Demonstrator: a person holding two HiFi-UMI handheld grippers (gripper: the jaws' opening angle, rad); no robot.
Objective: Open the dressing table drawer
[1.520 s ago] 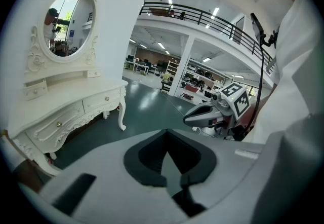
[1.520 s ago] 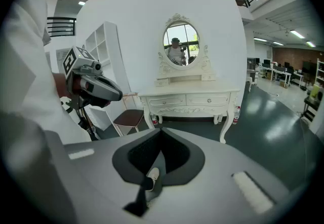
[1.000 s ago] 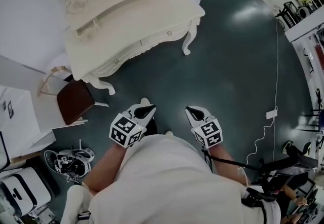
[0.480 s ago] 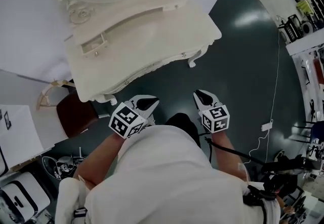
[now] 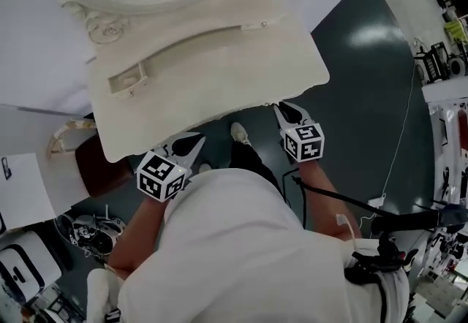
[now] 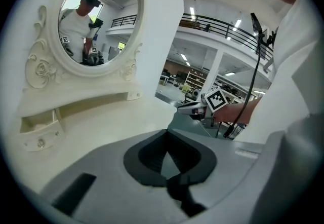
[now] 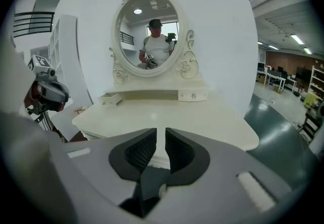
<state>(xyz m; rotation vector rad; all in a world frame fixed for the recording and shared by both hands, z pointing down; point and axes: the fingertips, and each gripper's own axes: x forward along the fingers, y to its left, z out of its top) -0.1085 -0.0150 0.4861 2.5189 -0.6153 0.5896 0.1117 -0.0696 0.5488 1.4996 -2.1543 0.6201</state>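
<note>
Dressing table (image 5: 219, 88) ×1 | left claw (image 5: 189, 144) — closed, empty | right claw (image 5: 287, 111) — opening, empty

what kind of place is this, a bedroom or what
Probably a big open hall or lab, not a home: the white dressing table stands on a dark polished floor, with a railed mezzanine and storage shelves beyond.
</note>
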